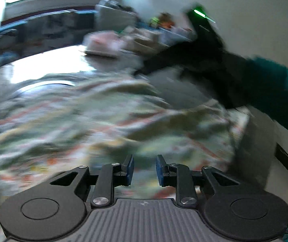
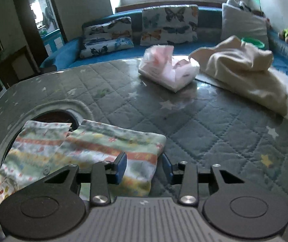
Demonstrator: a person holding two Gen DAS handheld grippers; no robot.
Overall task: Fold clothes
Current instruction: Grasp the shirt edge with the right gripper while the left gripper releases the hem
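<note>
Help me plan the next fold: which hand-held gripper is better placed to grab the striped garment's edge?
Right, probably. The right hand-held gripper is open, its fingers straddling the striped garment at its corner. The left hand-held gripper is open too, but its view is motion-blurred.

The garment (image 2: 87, 151) lies at the surface's (image 2: 204, 125) near left corner, partly over a round opening (image 2: 57, 115) there. Toward the far edge sits a bag (image 2: 168, 70), with a cloth heap (image 2: 245, 70) just to its right (whether they touch is unclear). Behind the surface runs a sofa (image 2: 67, 58) bearing cushions (image 2: 170, 24).
</note>
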